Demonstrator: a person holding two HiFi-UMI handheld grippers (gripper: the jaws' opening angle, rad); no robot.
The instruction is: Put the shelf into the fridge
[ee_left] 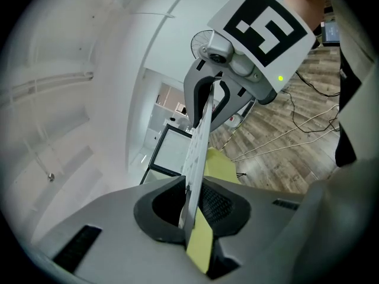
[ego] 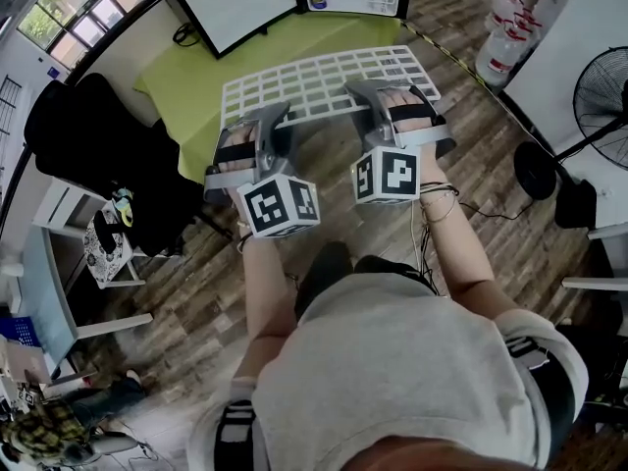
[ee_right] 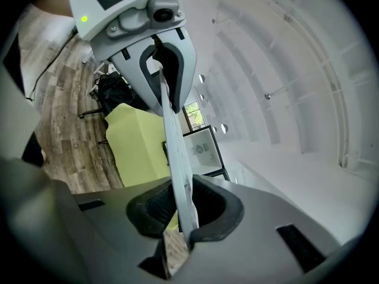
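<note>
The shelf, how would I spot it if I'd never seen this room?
Find the lime-green table at the top of the head view. Over it is the flat white grid shelf, gripped by the left tool and right tool. Only it is full of square holes.

Head view overhead; gripper views along shelf (ego: 324,81)

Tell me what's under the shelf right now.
The green tablecloth shows through the shelf grid. The left gripper and right gripper hide what lies under its near edge.
</note>
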